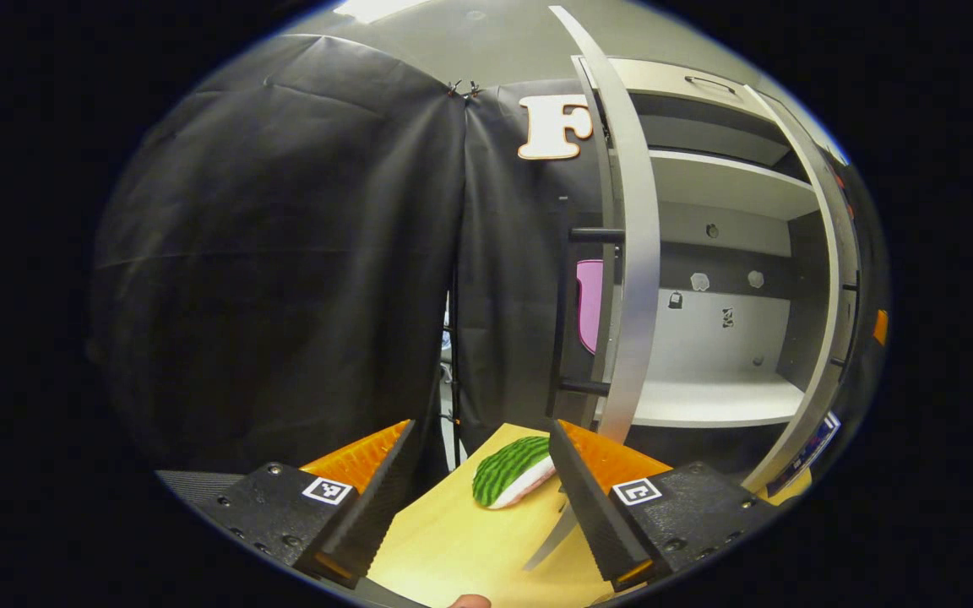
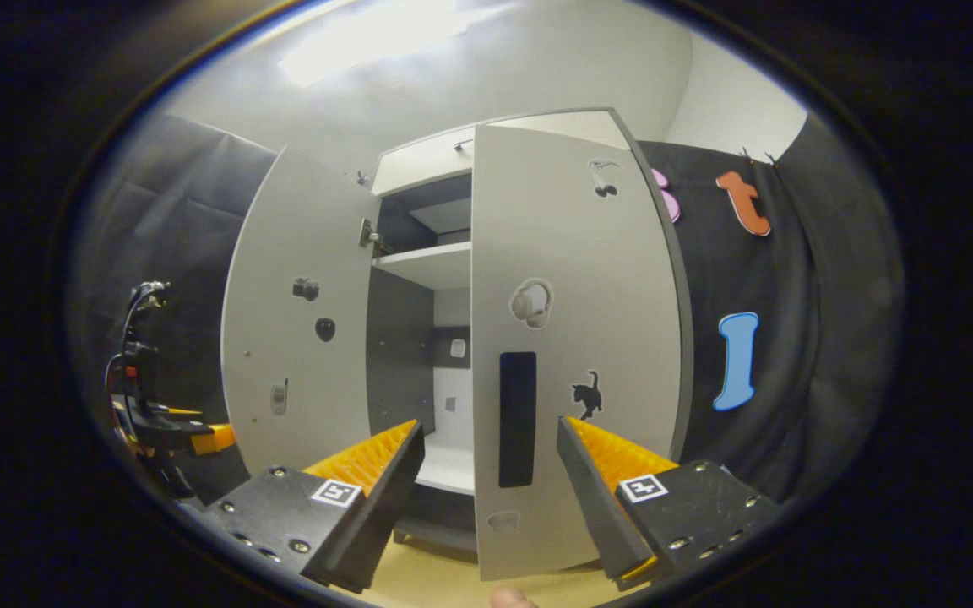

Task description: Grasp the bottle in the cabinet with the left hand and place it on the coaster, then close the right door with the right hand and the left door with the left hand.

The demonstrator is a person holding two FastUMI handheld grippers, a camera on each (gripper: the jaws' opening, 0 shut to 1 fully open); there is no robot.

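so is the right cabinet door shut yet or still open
Open. In the right gripper view the right door stands swung out from the cabinet, shelves visible beside it, with the right gripper open before it.

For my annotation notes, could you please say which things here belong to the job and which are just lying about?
Job: cabinet; left door; right door; striped green coaster; left hand-held gripper; right hand-held gripper, both open.
Lying about: cat sticker on the right door; wooden table.
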